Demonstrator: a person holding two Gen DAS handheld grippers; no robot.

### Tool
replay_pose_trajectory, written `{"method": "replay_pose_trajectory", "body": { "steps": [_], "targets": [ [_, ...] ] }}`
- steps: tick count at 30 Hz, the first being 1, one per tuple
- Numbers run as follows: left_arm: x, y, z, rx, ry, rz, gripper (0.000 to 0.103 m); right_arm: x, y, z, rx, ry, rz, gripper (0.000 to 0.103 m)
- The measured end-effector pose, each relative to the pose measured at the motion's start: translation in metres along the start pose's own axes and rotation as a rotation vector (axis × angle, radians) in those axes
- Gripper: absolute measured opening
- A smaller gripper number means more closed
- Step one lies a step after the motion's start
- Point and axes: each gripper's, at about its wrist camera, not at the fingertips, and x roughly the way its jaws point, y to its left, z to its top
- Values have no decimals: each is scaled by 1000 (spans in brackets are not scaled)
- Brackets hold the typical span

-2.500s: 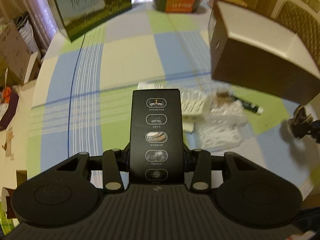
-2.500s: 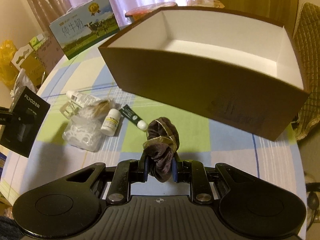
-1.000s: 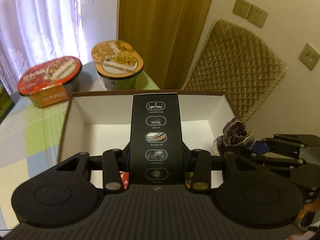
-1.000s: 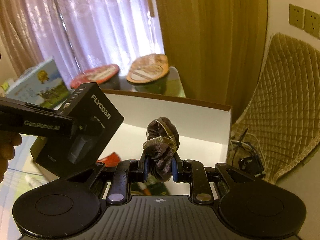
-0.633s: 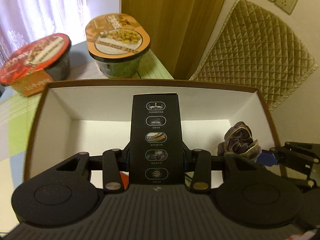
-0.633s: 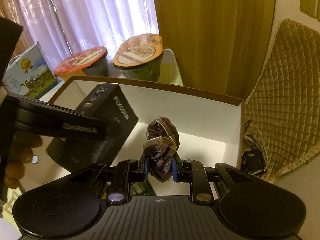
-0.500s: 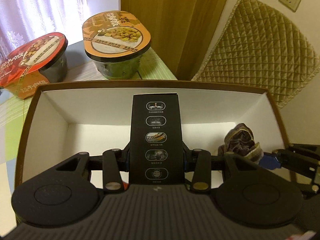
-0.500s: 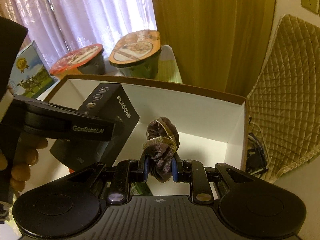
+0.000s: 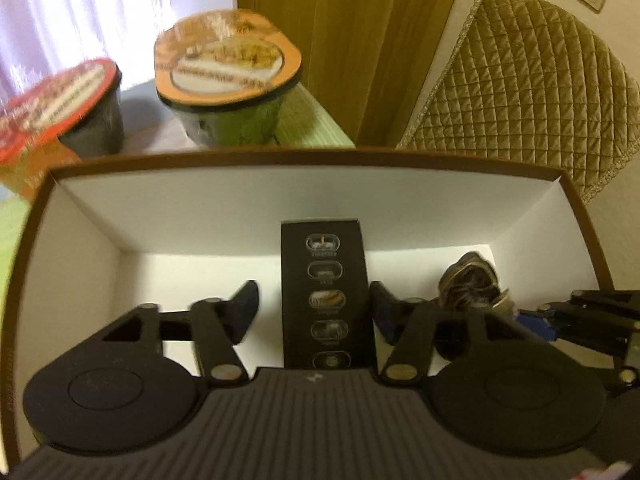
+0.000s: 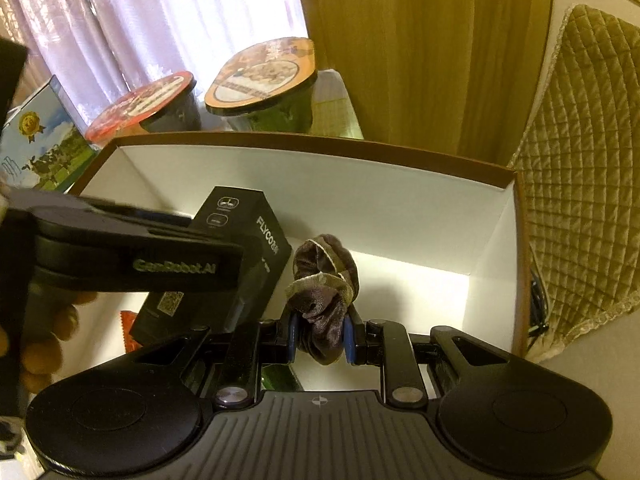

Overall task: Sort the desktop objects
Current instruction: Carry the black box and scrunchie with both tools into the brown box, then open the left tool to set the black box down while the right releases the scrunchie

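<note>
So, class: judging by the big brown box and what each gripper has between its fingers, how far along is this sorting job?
Done: an orange packet already lies inside the brown box. In hand: the left gripper is opening around the black carton, its pads now clear of it, while the right gripper holds the brown scrunchie over the box. Left: dropping the scrunchie; anything else outside is out of view.

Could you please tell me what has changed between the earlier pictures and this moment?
Both grippers carried their loads from the table into the brown box. The left gripper is now opening, its fingers clear of the black carton between them. The right gripper stays clamped on the scrunchie. The two noodle bowls behind the box stayed put.
</note>
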Motion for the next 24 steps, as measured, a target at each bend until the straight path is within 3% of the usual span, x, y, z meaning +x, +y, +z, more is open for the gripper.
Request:
{"method": "replay_pose_trajectory", "body": {
  "steps": [3,11,12,14,15,21,24],
  "targets": [
    [-8,1,3,29,-10,1,58,2,2,-1,-4,2,6,19],
    [-20,17,2,-24,3,-19,60,2,9,-2,-22,-19,5,20],
    [-23,18,2,-25,0,-20,60,2,10,-2,-24,-22,6,28],
    [-27,19,1,-28,-7,-18,60,-2,13,-2,-28,-53,-5,69],
    [-30,20,1,-28,-13,-15,61,-6,15,-3,-33,-76,-13,74],
    [-45,25,-3,-33,-31,1,66,-24,21,-9,-66,-99,-18,76],
    [-50,29,-8,-46,-29,10,70,-33,24,-15,-75,-106,-23,82]
  ]
}}
